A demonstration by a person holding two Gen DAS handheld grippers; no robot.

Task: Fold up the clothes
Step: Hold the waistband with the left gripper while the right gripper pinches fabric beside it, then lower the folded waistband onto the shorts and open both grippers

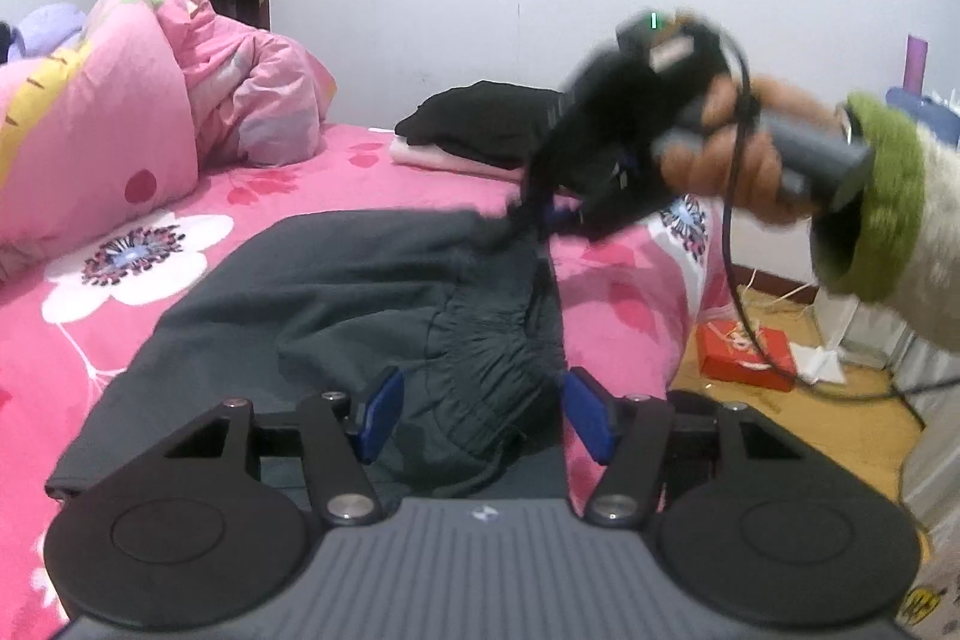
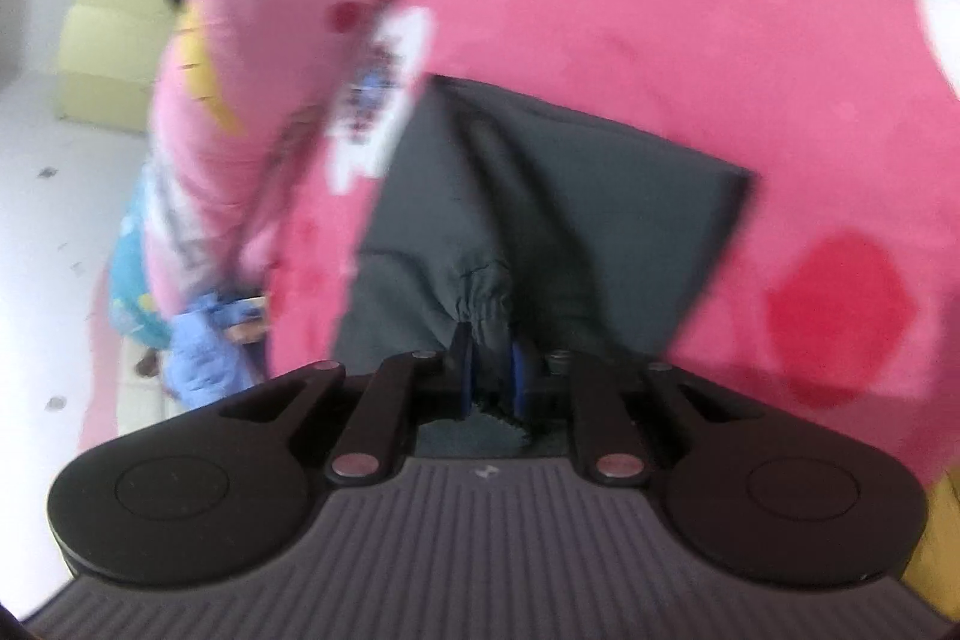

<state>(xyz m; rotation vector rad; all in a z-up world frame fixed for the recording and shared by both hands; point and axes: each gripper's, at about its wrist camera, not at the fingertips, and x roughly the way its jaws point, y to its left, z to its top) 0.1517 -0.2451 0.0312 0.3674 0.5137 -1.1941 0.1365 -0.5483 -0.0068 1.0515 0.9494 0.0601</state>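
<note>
1. Two handheld grippers work over one dark grey garment (image 1: 336, 304) that lies spread on the pink flowered bedsheet (image 1: 198, 196).
2. The left gripper (image 1: 480, 415) hovers low at 6 o'clock in its own view, its blue fingers (image 1: 381, 415) spread wide apart, with the garment's gathered elastic edge bunched between them but not pinched.
3. The right gripper (image 1: 540, 214), seen from the left wrist at about 2 o'clock, is blurred; its tips meet the far corner of the garment and lift it off the sheet.
4. A hand (image 1: 738, 148) with a green knitted cuff (image 1: 882, 196) holds that tool's handle, and a black cable (image 1: 735, 244) hangs from it.
5. From the right wrist view, the right gripper (image 2: 492, 370) has its blue pads (image 2: 521, 370) drawn close together on a puckered fold of the grey fabric (image 2: 540, 196), which stretches away toward 12 o'clock.
6. A crumpled pink quilt (image 1: 150, 100) sits at 10 o'clock on the bed.
7. A folded black garment (image 1: 480, 118) rests on a pale pink folded piece (image 1: 444, 157) at 12 o'clock, near the wall.
8. A red box (image 1: 744, 355) lies on the floor at 4 o'clock, beside the bed.
</note>
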